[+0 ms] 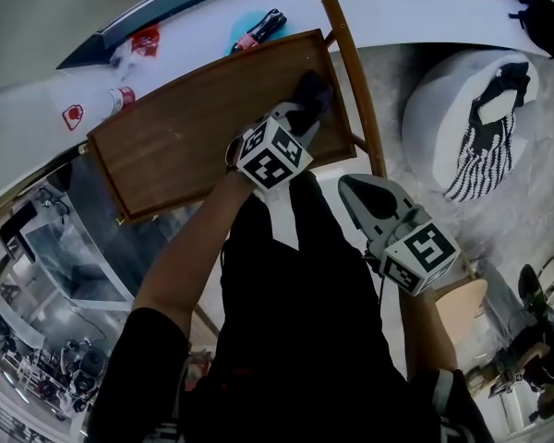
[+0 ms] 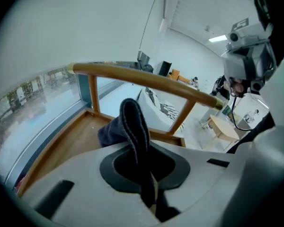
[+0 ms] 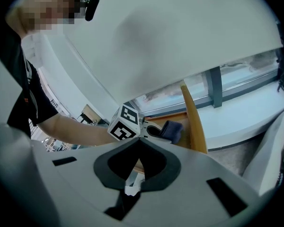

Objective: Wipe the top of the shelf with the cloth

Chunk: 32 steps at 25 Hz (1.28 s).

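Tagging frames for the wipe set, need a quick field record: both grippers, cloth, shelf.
left gripper: fingers shut on the cloth, near the shelf top's far right corner
cloth: dark, bunched, lower part appears to touch the wood
shelf top: brown wood with a raised rim
right gripper: fingers together, nothing between them, off the shelf near the person's body
rail: curved wood, along the shelf's right side

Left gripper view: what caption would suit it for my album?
Left tongs clamp a dark cloth above the wooden shelf top, near its rail.
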Tool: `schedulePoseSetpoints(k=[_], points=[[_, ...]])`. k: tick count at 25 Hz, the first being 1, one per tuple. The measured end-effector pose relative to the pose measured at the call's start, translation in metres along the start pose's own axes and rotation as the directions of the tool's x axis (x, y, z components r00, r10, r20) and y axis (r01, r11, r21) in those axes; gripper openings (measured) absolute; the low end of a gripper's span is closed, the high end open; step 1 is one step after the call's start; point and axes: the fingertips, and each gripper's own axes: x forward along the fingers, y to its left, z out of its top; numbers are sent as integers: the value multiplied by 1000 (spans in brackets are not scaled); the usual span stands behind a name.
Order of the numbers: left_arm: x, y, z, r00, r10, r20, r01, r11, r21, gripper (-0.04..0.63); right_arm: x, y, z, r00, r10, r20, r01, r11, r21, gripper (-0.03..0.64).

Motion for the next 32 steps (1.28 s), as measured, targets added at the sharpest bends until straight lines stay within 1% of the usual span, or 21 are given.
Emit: schedulePoseSetpoints(k=[3, 5, 7, 10, 13, 17, 23, 28, 32], points=[[-32, 3, 18, 995, 19, 94, -16, 999, -41, 35, 2, 10, 7, 1000, 9, 9, -9, 1000, -11, 5], [-59, 10, 28, 986, 47, 157, -37, 997, -68, 35, 7, 20, 13, 1000, 25, 17, -24, 999, -22, 5], [-90, 18, 34, 975, 81, 208, -65, 994, -83, 35, 15, 33, 22, 999, 50, 17, -49, 997, -53, 5], [-137, 29, 31, 957, 141, 253, -115, 987, -114, 35, 28, 56, 32, 996, 87, 9, -86, 992, -93, 5], [-185, 39, 12, 938, 215, 270, -181, 973, -147, 35, 46, 84, 38, 992, 127, -8, -127, 984, -126, 5], [-243, 51, -38, 917, 312, 249, -269, 944, -193, 35, 76, 125, 38, 983, 178, -52, -184, 968, -171, 5], [-316, 56, -144, 888, 432, 157, -381, 883, -274, 35, 122, 190, 24, 959, 243, -145, -271, 938, -218, 5], [-368, 56, -233, 861, 505, 56, -464, 826, -320, 35, 156, 238, 9, 937, 278, -211, -325, 915, -239, 5], [-398, 58, -282, 841, 541, -17, -517, 793, -321, 35, 177, 266, -3, 922, 295, -250, -355, 901, -248, 5]])
